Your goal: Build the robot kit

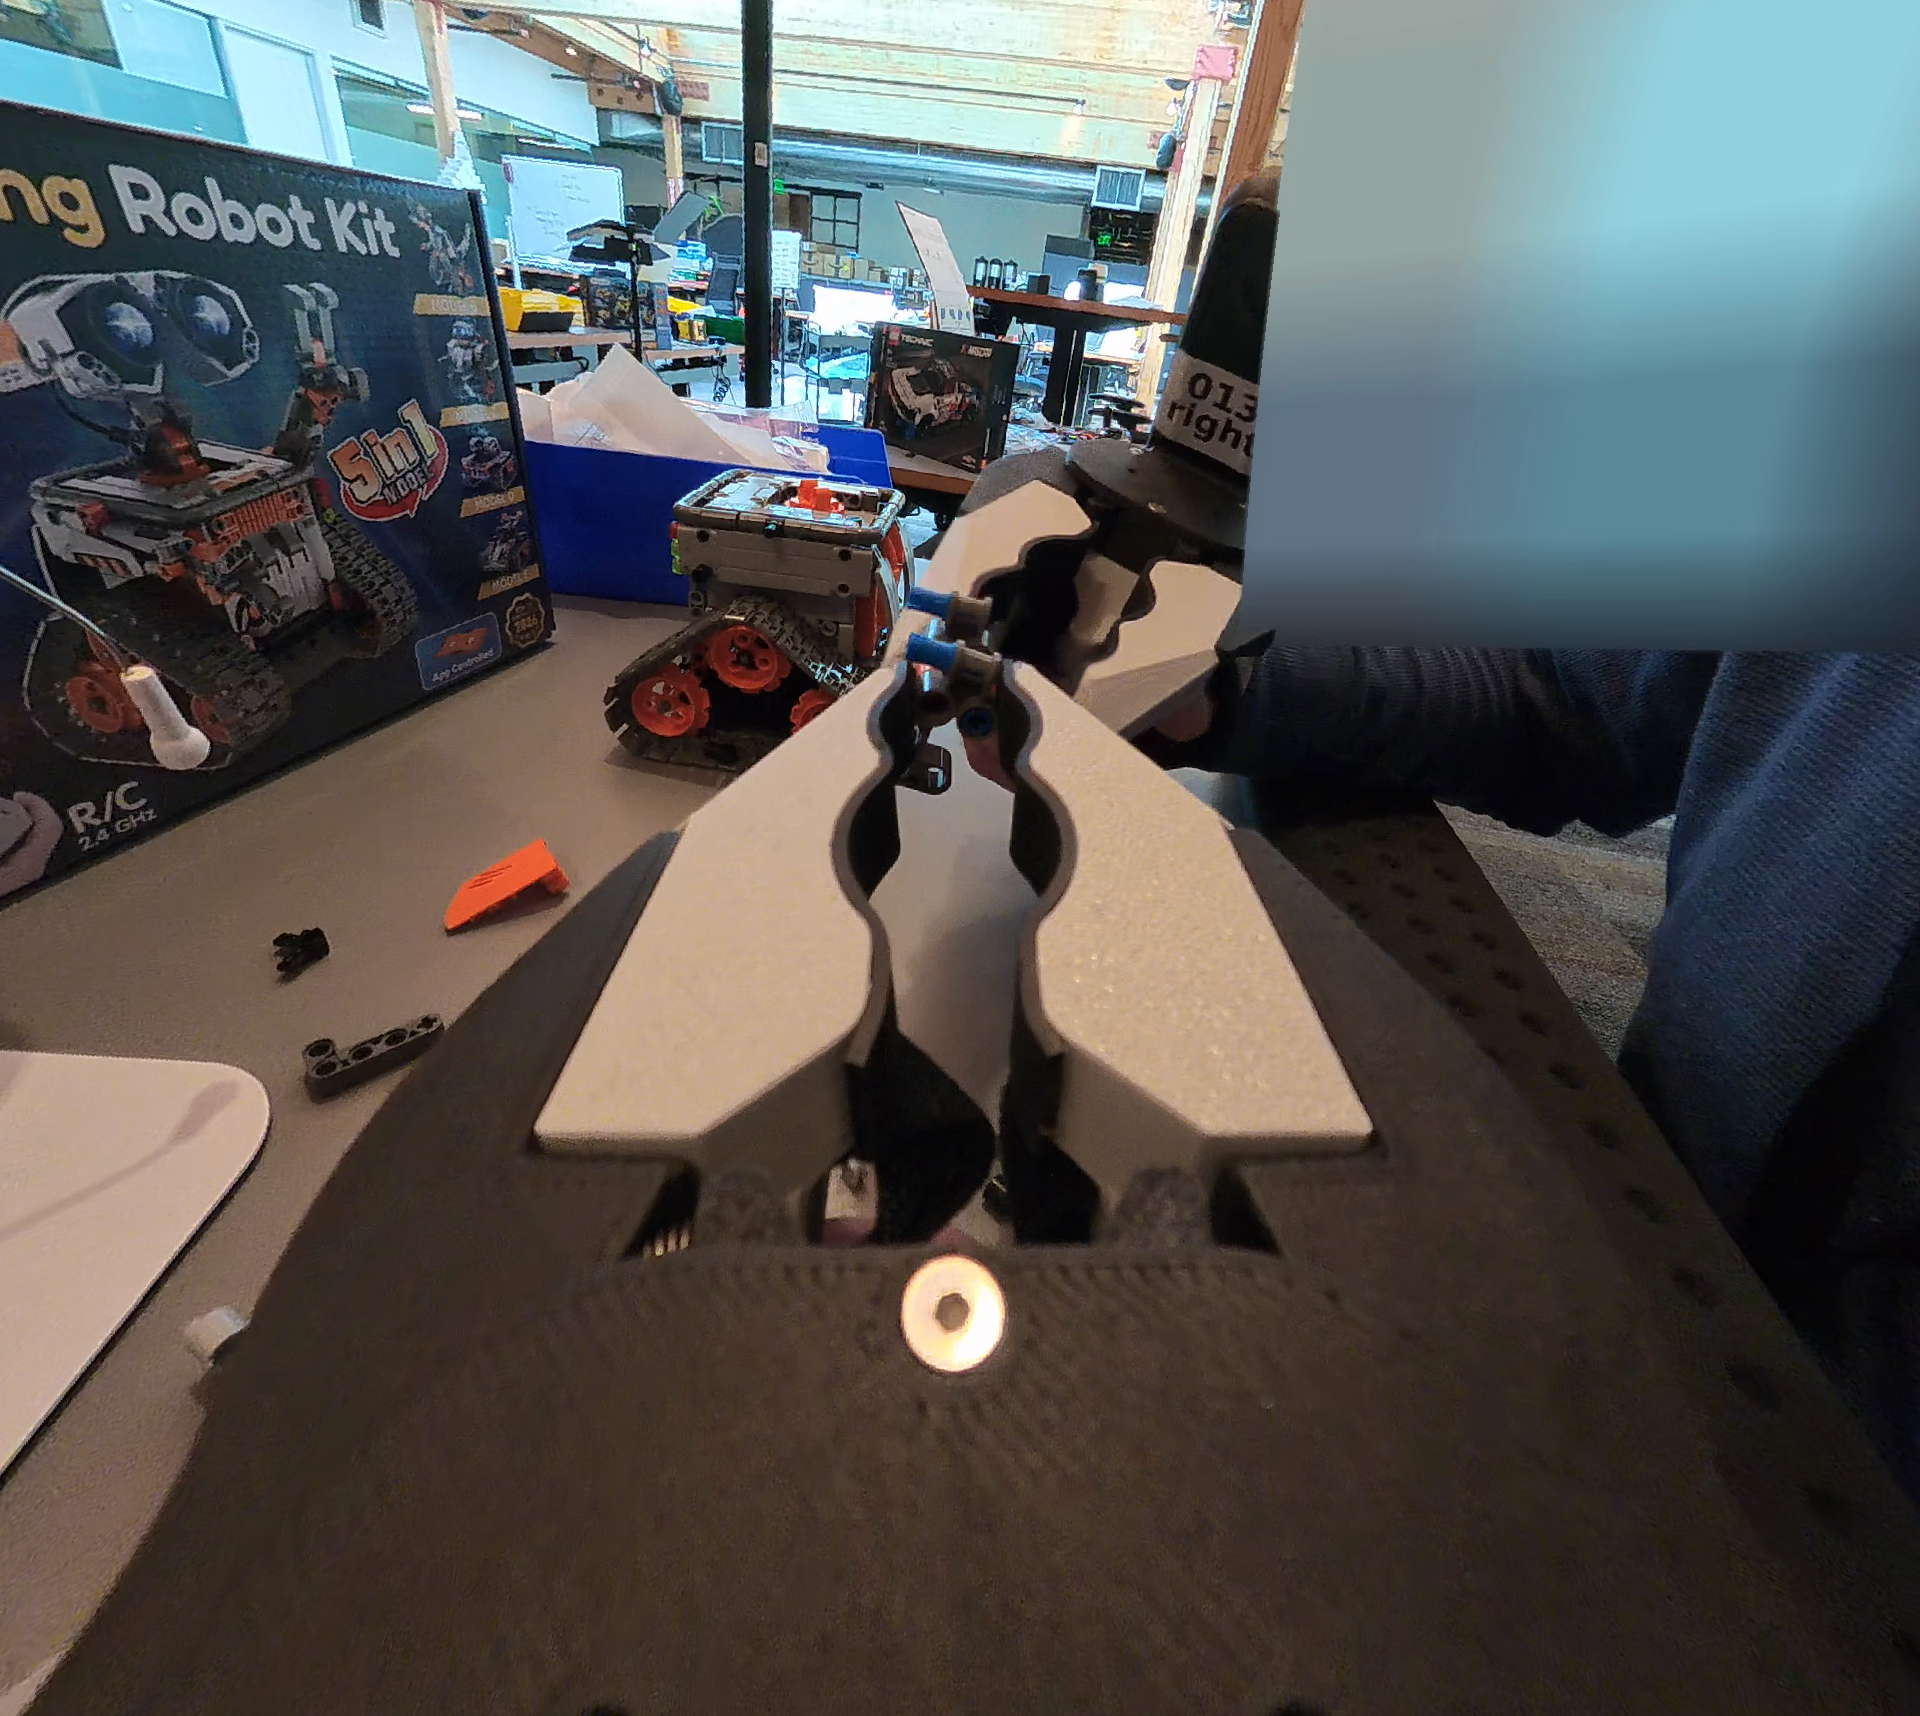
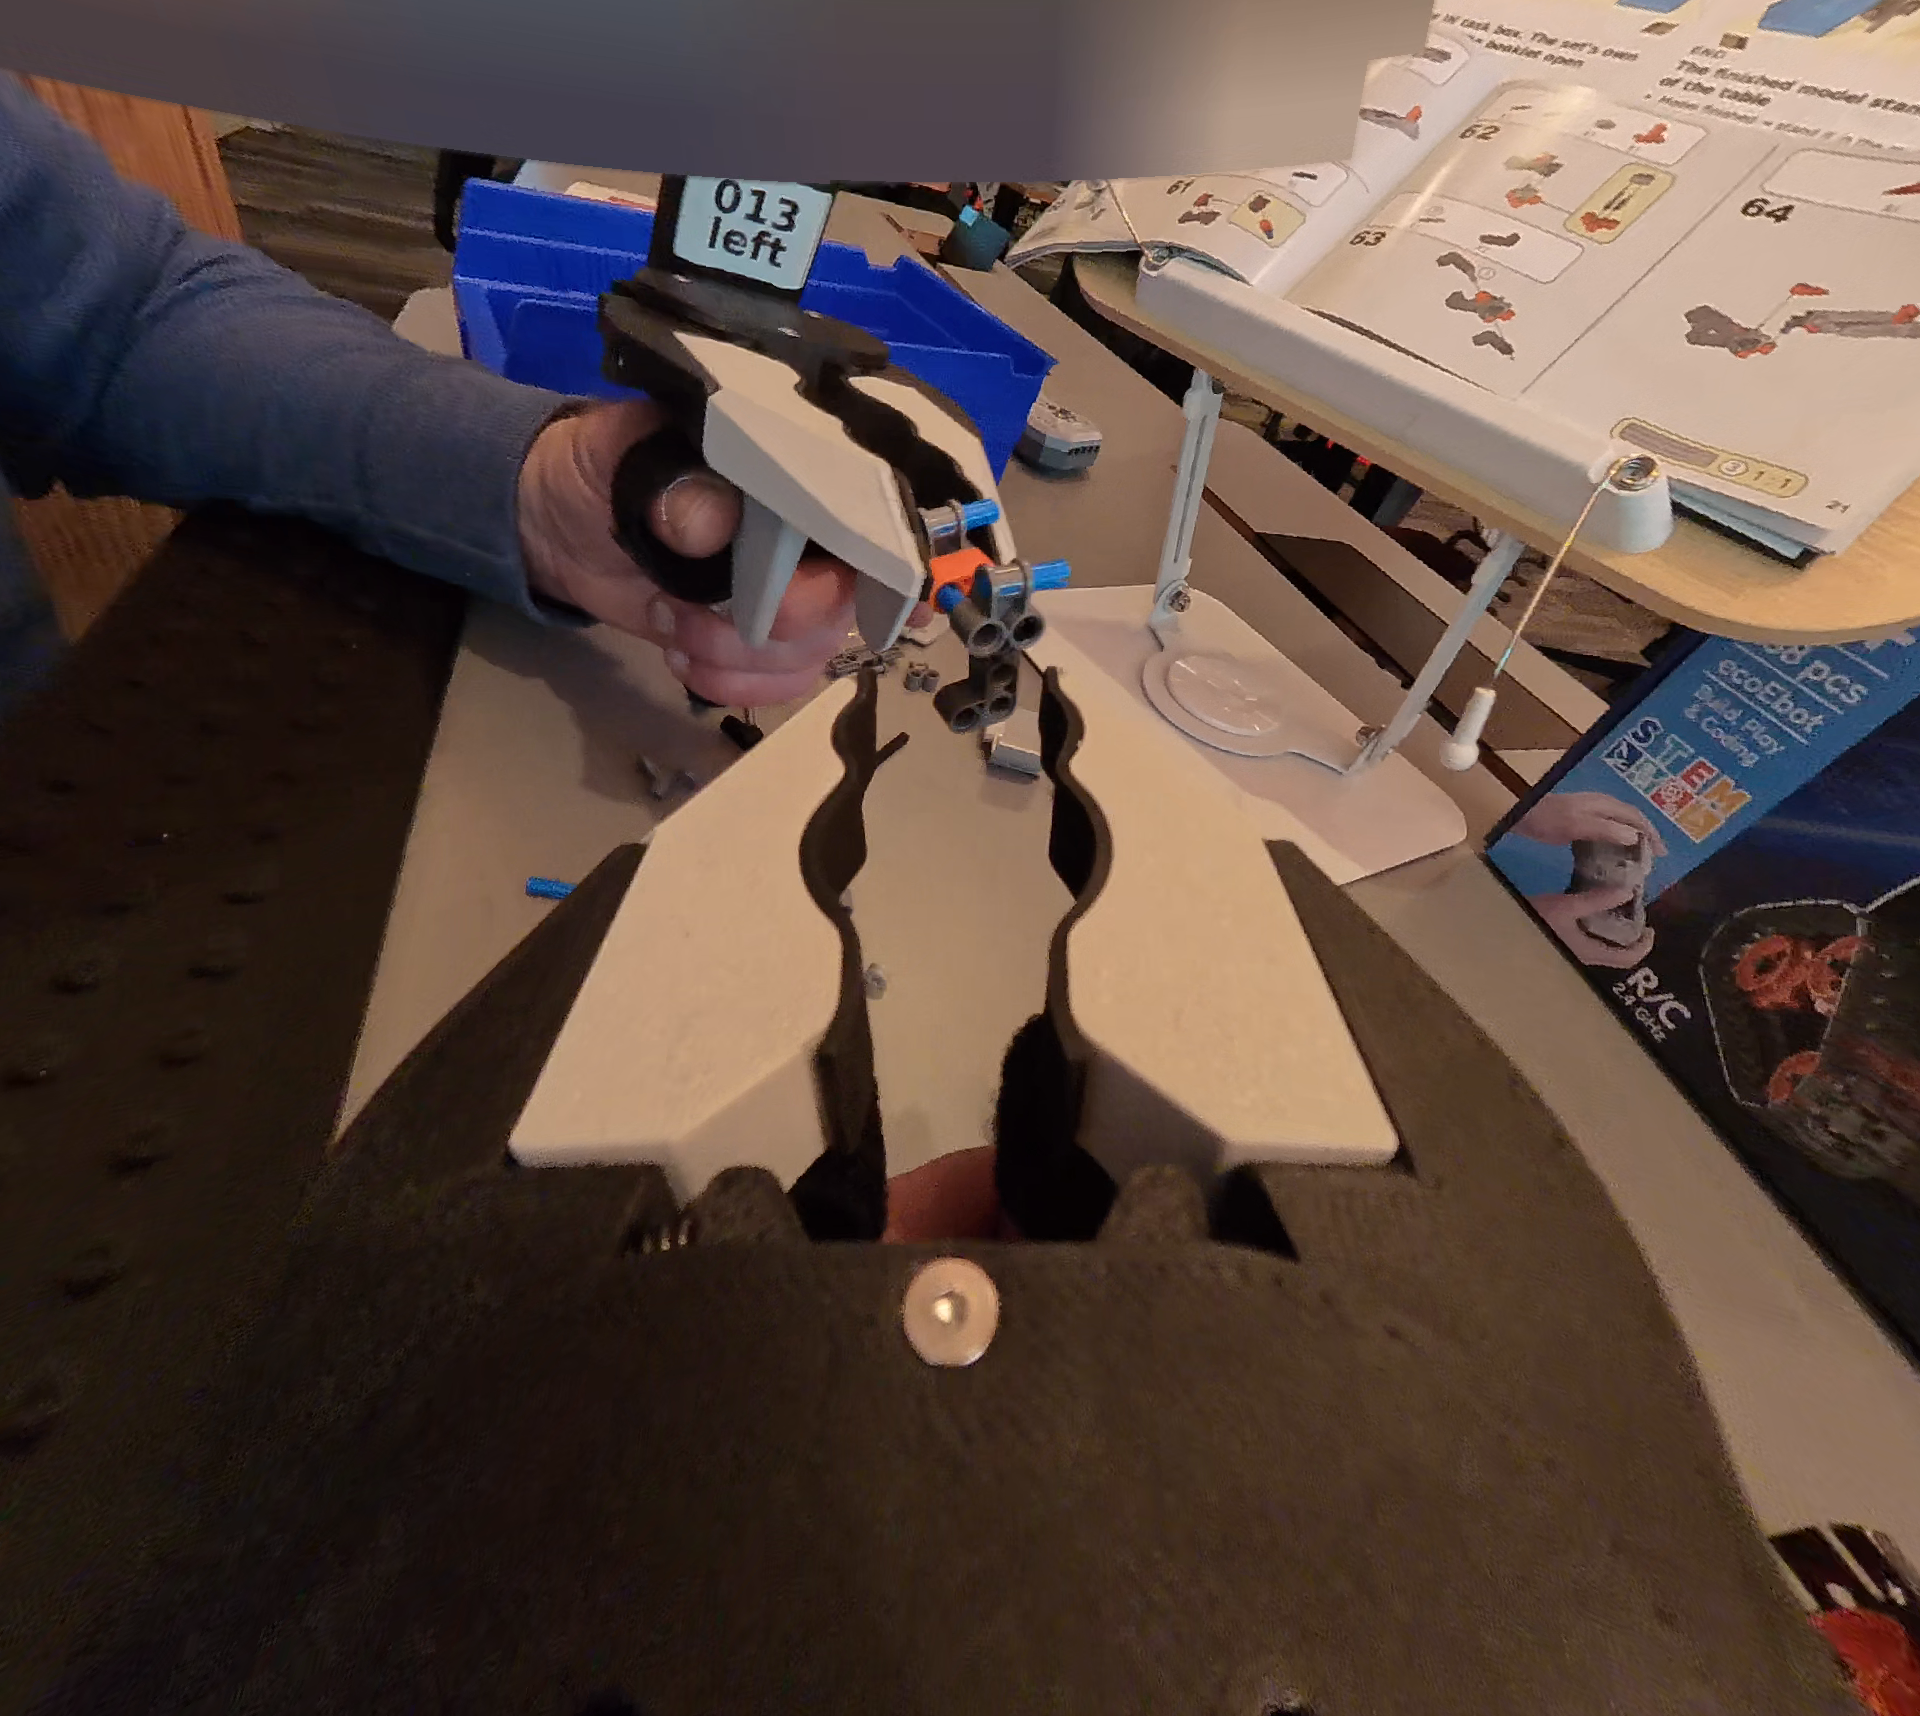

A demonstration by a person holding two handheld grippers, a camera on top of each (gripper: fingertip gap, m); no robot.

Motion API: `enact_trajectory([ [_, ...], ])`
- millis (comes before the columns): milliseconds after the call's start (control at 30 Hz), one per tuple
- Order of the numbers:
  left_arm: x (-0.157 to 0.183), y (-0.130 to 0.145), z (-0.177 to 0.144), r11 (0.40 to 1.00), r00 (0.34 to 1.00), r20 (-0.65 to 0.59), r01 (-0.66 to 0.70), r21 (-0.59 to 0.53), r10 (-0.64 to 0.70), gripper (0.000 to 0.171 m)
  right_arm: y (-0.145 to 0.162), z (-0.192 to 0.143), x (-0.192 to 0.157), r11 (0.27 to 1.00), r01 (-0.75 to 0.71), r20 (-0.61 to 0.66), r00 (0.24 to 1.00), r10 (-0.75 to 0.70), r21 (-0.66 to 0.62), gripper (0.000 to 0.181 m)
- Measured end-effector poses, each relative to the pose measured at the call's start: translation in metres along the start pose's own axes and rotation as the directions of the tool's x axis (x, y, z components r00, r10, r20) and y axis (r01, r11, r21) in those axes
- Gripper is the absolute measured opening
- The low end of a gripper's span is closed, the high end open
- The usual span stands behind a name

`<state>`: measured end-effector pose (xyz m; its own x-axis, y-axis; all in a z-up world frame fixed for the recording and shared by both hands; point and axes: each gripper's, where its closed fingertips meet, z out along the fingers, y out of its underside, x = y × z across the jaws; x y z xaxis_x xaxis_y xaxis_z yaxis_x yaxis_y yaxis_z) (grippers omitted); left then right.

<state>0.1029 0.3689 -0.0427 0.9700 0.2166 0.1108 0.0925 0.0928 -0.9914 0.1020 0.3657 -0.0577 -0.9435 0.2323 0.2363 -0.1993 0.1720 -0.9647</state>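
Note:
My left gripper is shut on a small brick assembly of grey connectors and blue pins, held above the grey table. In the right wrist view the left gripper shows the assembly with an orange piece and a dark grey beam hanging down from it. My right gripper is open, and the hanging beam sits between its fingertips without clear contact. In the left wrist view the right gripper points in from the far right, tip to tip with the left one.
A tracked grey and orange robot model stands on the table by a blue bin and the kit box. An orange part, a dark beam and a blue pin lie loose. An instruction booklet rests on a white stand. Only a small space, under 4 cm, lies between the two pairs of fingers.

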Motion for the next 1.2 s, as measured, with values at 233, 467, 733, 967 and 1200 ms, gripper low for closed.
enact_trajectory([
  [233, 0.007, 0.000, 0.004, 1.000, 0.999, -0.032, -0.011, 0.006, 0.011, 0.013, 0.003, 0.006, -0.003, 1.000, -0.024, 0.003, 1.000, 0.024, -0.013, 0.023],
  [467, 0.010, 0.001, 0.004, 1.000, 0.998, -0.056, -0.008, 0.011, 0.008, 0.013, 0.003, 0.006, -0.002, 0.997, -0.073, 0.015, 0.997, 0.073, -0.010, 0.012],
  [733, 0.008, 0.003, 0.005, 0.998, 0.998, -0.022, -0.060, -0.002, 0.060, 0.015, 0.004, 0.005, 0.000, 0.988, -0.152, 0.040, 0.987, 0.153, -0.020, 0.007],
  [967, 0.003, 0.006, 0.007, 0.977, 0.975, 0.070, -0.209, -0.050, 0.213, 0.019, 0.008, 0.004, 0.003, 0.944, -0.330, 0.104, 0.938, 0.331, -0.033, 0.007],
  [1200, -0.006, 0.008, 0.007, 0.906, 0.890, 0.177, -0.401, -0.137, 0.421, 0.026, 0.012, 0.004, 0.005, 0.928, -0.369, 0.106, 0.922, 0.373, -0.051, 0.007],
])
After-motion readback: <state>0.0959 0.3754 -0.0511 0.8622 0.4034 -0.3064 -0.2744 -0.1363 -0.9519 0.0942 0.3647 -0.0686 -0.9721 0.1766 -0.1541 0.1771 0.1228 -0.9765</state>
